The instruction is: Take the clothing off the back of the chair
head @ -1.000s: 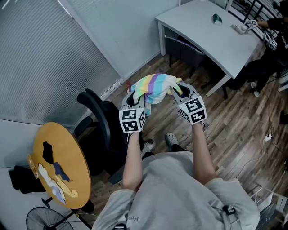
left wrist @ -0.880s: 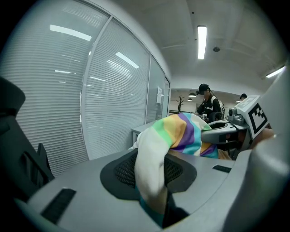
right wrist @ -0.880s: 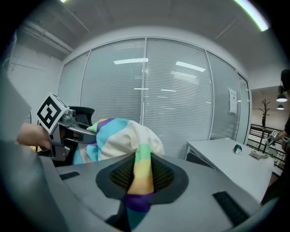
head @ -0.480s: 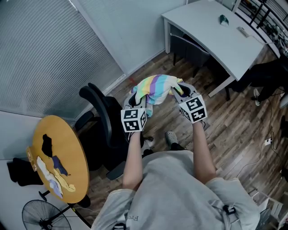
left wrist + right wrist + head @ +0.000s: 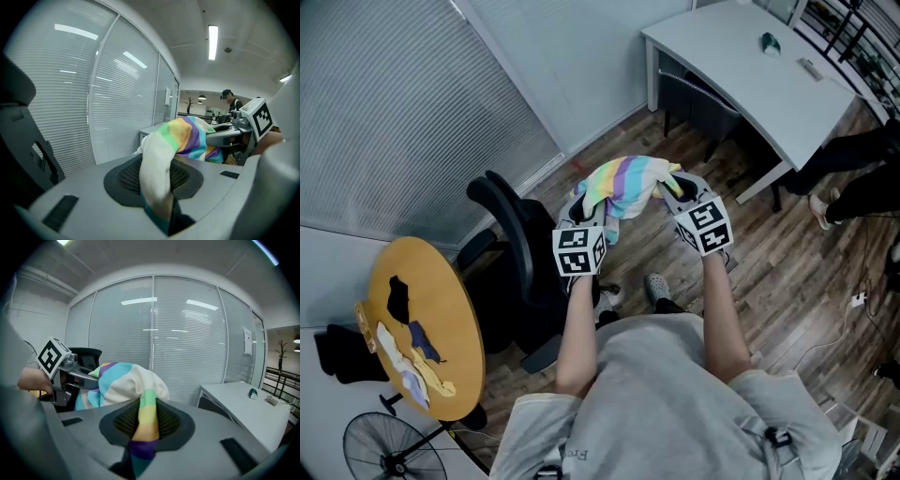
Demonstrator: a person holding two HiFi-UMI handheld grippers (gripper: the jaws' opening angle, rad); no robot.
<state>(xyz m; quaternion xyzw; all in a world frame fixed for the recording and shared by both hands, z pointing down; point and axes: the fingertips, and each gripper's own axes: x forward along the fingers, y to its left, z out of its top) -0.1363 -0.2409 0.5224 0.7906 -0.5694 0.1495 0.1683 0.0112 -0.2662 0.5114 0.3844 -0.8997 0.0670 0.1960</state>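
Clothing (image 5: 625,180) spans my left gripper (image 5: 581,204) and right gripper (image 5: 671,190), both clamped on it; chair (image 5: 512,236) lies left, clear.

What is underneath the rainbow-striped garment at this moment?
Wood floor shows around it. The striped garment hangs clamped in the left tongs and right tongs, clear of the black chair. The floor directly beneath is covered.
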